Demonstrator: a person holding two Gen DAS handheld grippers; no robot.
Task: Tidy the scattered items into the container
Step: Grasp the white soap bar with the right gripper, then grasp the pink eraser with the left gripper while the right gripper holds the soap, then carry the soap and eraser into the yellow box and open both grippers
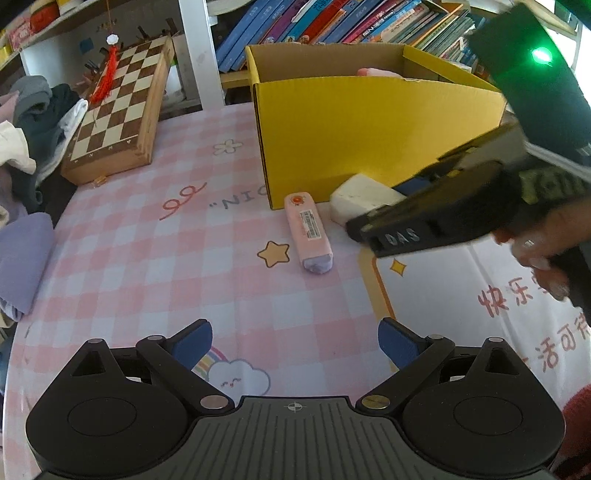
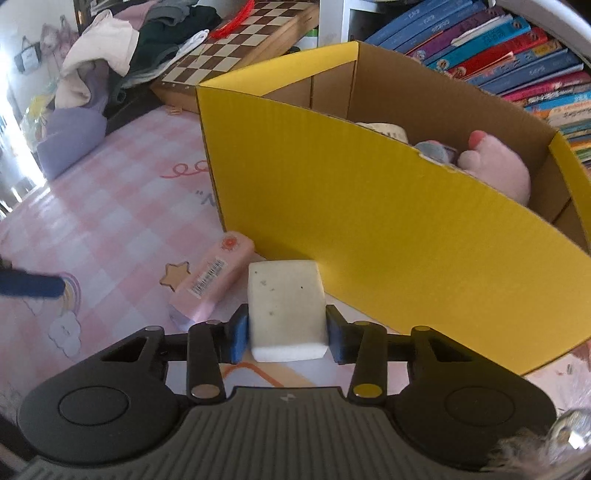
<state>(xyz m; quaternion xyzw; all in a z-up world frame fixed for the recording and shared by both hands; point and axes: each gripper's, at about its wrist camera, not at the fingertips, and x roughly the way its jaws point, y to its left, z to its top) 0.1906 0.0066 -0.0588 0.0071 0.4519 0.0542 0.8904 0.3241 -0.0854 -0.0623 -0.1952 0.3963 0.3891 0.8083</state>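
A yellow cardboard box (image 1: 369, 136) stands on the pink checked tablecloth; it also shows in the right wrist view (image 2: 369, 221), holding a pink plush (image 2: 495, 166) and other items. A white block (image 2: 286, 306) sits between my right gripper's (image 2: 286, 338) blue pads, which touch its sides, in front of the box. In the left wrist view the block (image 1: 360, 197) is at the right gripper's (image 1: 373, 221) tips. A pink wrapped bar (image 1: 308, 232) lies beside it, also seen from the right wrist (image 2: 212, 278). My left gripper (image 1: 295, 343) is open and empty, nearer the table's front.
A wooden chessboard (image 1: 118, 110) lies at the back left by a pile of clothes (image 1: 33, 122). A purple folded cloth (image 1: 22, 258) sits at the left edge. Books (image 1: 351, 26) line the shelf behind the box.
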